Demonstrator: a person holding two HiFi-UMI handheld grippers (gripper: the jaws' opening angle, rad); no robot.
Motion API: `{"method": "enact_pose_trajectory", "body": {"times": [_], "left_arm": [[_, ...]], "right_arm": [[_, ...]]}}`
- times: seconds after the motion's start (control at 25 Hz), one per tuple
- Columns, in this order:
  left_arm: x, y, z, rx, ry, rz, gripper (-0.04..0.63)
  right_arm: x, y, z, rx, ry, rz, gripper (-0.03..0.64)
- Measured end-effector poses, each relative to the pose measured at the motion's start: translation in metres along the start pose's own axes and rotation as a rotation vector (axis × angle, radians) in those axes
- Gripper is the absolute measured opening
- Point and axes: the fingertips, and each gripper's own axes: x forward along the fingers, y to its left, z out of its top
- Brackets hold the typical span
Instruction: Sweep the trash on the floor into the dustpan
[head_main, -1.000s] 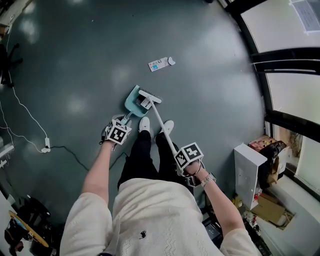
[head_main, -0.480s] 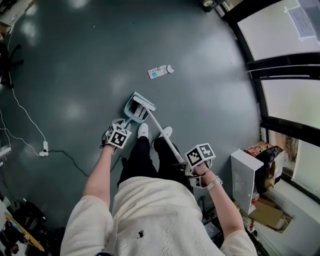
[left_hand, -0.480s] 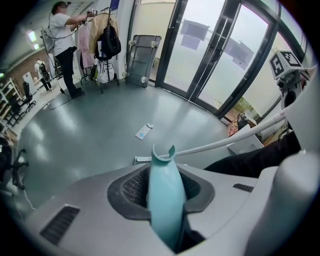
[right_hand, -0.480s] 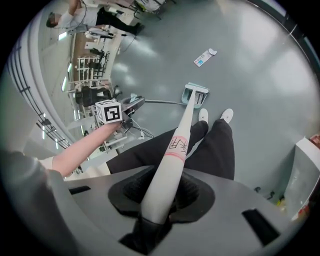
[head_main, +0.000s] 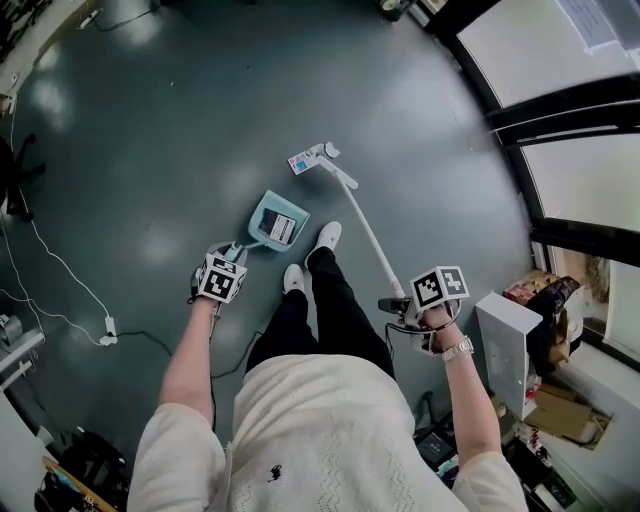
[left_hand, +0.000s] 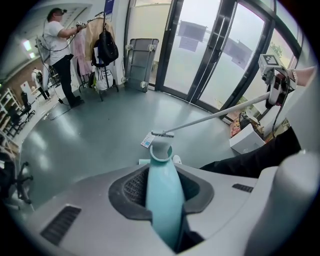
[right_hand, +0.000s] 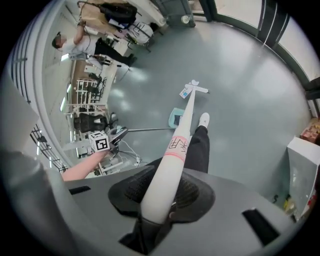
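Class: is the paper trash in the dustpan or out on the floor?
Out. The paper trash lies on the floor at the head of the broom, apart from the dustpan.

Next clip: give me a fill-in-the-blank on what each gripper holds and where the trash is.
1. The left tongs are shut on the ____ handle.
2. The right tongs are shut on the ____ handle.
3. The broom head sits beside the paper trash, which lies on the ____.
Missing words: dustpan; broom; floor.
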Motion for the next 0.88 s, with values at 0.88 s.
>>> {"method": "enact_pose_trajectory", "body": {"times": [0.88], "left_arm": [[0.050, 0.160, 0.143, 0.360, 0.135, -0.082, 0.100]], "right_arm": [[-0.027, -0.026, 0.234, 0.278, -0.154, -0.056, 0.092]]}}
